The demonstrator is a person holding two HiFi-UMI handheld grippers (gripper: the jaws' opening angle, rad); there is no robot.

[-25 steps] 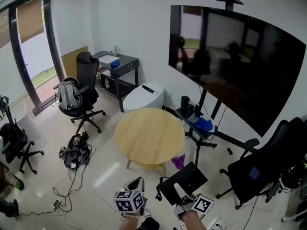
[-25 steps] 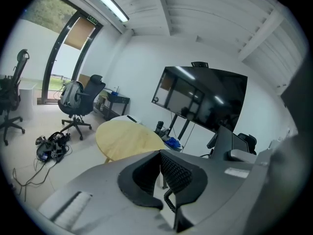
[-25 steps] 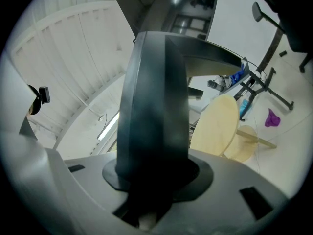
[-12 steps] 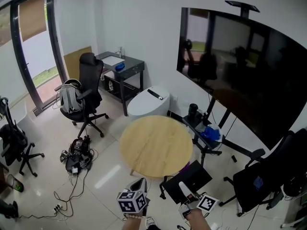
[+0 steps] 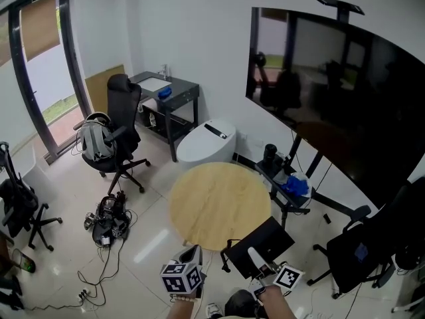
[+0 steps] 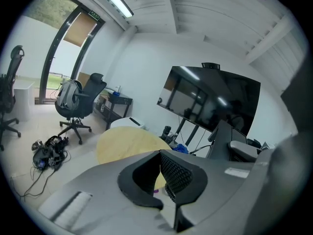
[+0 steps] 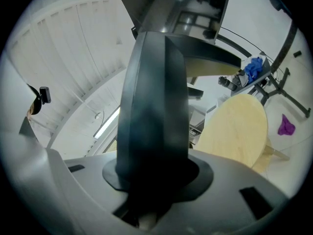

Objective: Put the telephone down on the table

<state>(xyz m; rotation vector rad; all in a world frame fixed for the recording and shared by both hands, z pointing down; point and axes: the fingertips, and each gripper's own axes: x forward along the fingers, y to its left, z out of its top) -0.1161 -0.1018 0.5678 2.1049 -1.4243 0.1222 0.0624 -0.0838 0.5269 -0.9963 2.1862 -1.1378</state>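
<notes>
The round wooden table (image 5: 219, 205) stands just ahead of both grippers. My right gripper (image 5: 256, 263) is shut on a flat black telephone (image 5: 262, 244), held edge-on in the air off the table's near right rim. In the right gripper view the telephone (image 7: 154, 106) rises dark between the jaws, with the table (image 7: 234, 126) beyond it. My left gripper (image 5: 192, 254) hovers near the table's front edge. Its pads (image 6: 171, 173) meet at the tips with nothing between them, and the table (image 6: 122, 143) lies past them.
A large dark screen (image 5: 332, 92) on a stand fills the right wall. A white toilet-like unit (image 5: 202, 141) and a black desk (image 5: 169, 92) stand behind the table. Office chairs (image 5: 113, 135) and cables (image 5: 106, 221) are at left, another chair (image 5: 362, 251) at right. A purple scrap (image 7: 285, 125) lies on the floor.
Both grippers and the head view have moved forward toward the table, which now sits closer. The telephone stays in the right gripper's grip.
</notes>
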